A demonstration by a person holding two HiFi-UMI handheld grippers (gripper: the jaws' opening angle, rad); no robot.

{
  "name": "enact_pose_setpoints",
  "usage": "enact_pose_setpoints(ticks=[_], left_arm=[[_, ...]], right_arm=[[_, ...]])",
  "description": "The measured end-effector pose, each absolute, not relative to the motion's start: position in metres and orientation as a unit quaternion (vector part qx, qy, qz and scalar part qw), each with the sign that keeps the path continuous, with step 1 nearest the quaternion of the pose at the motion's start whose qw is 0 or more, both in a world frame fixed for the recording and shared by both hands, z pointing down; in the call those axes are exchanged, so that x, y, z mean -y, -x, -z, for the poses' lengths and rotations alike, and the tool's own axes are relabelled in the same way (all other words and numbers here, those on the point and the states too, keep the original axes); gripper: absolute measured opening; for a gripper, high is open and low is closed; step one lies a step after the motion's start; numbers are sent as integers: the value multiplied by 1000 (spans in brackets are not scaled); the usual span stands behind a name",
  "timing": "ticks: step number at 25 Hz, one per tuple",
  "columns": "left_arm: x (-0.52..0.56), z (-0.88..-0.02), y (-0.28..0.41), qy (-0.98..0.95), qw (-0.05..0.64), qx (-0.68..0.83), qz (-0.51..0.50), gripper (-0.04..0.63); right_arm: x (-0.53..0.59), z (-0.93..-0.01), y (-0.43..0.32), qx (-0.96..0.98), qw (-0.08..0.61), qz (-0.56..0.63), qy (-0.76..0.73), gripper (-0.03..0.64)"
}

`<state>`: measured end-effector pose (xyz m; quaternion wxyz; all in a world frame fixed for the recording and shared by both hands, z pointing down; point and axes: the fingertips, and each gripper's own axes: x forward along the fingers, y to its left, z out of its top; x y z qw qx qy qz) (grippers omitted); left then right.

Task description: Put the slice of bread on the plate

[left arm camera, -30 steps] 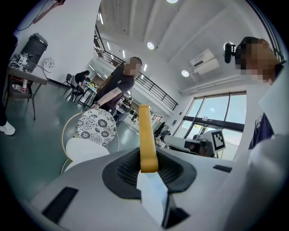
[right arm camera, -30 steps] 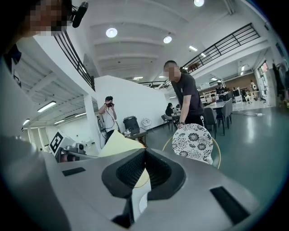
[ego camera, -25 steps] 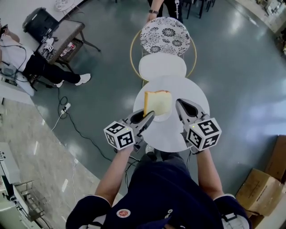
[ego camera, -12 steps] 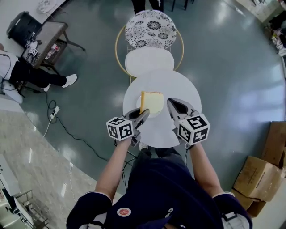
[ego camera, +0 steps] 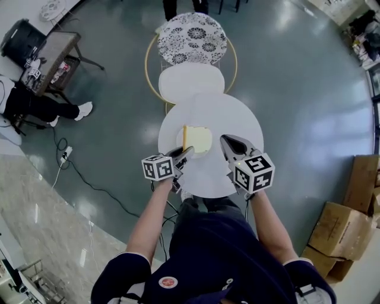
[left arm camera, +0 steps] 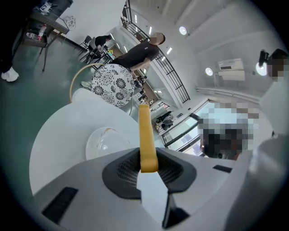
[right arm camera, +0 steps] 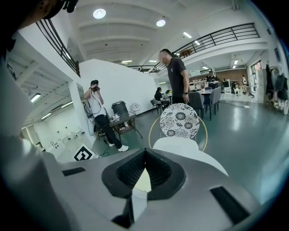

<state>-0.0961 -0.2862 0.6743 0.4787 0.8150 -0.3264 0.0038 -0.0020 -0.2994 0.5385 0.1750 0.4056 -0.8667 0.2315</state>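
Left gripper [left arm camera: 147, 166] jaws are clamped on the near crust of the bread slice [left arm camera: 144, 131], held on edge just over the small plate [left arm camera: 101, 144] on the round white table [ego camera: 237, 119]; contact cannot be confirmed. Right gripper [right arm camera: 144, 173] jaws are together, empty, beside the plate. Advised: centre the slice over the plate, lay it flat, release low to avoid overhanging the rim

Bright, even indoor light comes from round ceiling lamps [right arm camera: 100, 13]. Soft glare patches lie on the glossy floor [ego camera: 309, 89]. Both gripper views show strong fisheye bending and dark corners. Focus is sharp, and shadows are faint.
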Motion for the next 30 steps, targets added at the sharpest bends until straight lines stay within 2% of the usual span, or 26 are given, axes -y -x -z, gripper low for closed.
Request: enact_pose_setpoints(ticks=[11, 19, 30], left_arm=[[286, -704, 98, -783, 514, 349, -32, 92], [286, -712, 106, -772, 505, 381, -57, 97], [284, -728, 118, -736, 503, 441, -107, 147]], right_arm=[[298, -536, -6, 865, 179, -230, -409, 6], [293, -533, -2, 867, 172, -232, -407, 6], [290, -535, -4, 868, 168, -236, -403, 6]])
